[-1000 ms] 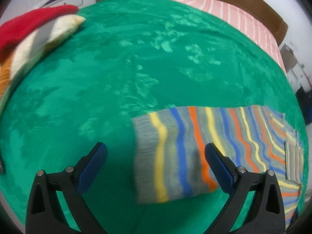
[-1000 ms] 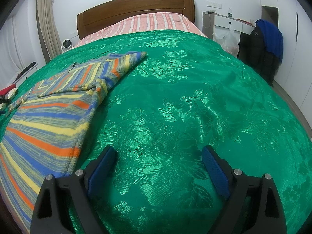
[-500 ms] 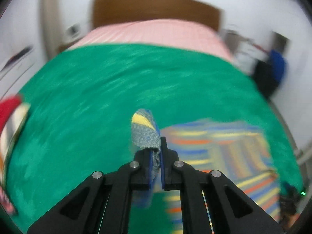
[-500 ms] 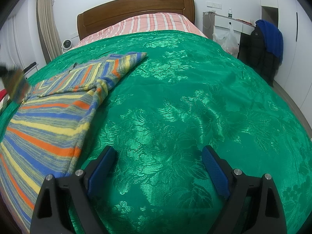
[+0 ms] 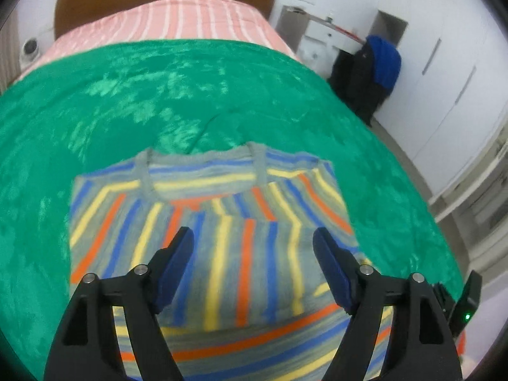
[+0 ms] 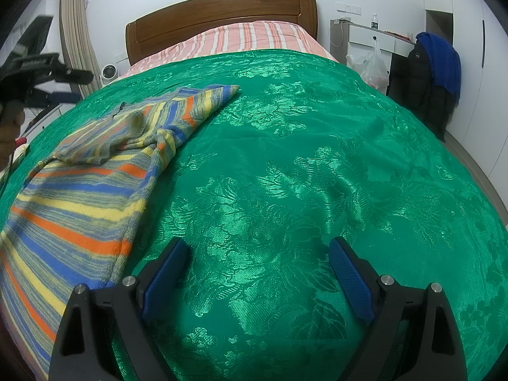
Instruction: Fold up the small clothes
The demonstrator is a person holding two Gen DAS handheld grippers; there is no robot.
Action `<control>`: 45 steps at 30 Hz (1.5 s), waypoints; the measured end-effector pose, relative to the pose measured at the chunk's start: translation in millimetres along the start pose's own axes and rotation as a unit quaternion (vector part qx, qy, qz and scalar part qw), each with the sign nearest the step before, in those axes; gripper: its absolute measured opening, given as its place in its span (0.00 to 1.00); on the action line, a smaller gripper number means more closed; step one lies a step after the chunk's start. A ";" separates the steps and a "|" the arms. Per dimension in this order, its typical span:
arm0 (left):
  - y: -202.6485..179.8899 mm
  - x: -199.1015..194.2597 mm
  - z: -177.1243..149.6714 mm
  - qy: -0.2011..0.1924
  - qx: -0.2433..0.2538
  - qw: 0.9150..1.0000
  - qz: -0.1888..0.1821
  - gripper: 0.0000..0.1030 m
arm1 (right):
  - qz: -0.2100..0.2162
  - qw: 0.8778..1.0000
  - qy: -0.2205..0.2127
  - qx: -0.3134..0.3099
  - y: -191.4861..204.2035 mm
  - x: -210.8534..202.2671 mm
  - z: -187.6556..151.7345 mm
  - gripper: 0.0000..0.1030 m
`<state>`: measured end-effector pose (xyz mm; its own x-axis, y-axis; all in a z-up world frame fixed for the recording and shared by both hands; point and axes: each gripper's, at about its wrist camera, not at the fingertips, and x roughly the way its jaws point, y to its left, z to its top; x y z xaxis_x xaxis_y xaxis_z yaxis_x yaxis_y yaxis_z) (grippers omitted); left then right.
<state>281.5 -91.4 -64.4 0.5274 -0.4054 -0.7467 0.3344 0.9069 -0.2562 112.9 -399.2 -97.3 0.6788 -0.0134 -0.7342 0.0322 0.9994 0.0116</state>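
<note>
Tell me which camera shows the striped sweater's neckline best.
The left wrist view: it looks down on the striped sweater from above, so the grey neckline shows as a full curve, though slightly blurred. The right wrist view sees the sweater obliquely from its side, at the left edge, with the neckline bunched among folds.

we see a green bedspread (image 6: pixel 285 165) of glossy satin-like cloth, its woven leaf and flower pattern catching the light in bright patches. on its left part lies a striped sweater (image 6: pixel 82 197), a matt, fuzzy knit with ribbed grey trim at the neck (image 5: pixel 203 158). the right gripper (image 6: pixel 257 266) and the left gripper (image 5: pixel 254 254) have matt black plastic arms, small shiny metal pins, and blue pads (image 6: pixel 349 282) with a fine dotted rubbery texture. at the far edge lies a pink striped sheet (image 6: pixel 241 38) of plain matt cloth. the headboard (image 6: pixel 222 16) is polished brown wood with a soft sheen.
</note>
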 end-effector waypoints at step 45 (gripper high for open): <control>211.2 18.1 -16.5 0.019 -0.208 0.973 0.098 0.02 | -0.004 1.000 0.000 -0.004 2.0 -1.2 -0.4 0.88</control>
<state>348.8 94.7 -142.1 0.5181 -0.2234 -0.8256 -0.1182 0.9373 -0.3278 111.9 -397.2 -96.6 0.6791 -0.0220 -0.7337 0.0324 0.9995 0.0000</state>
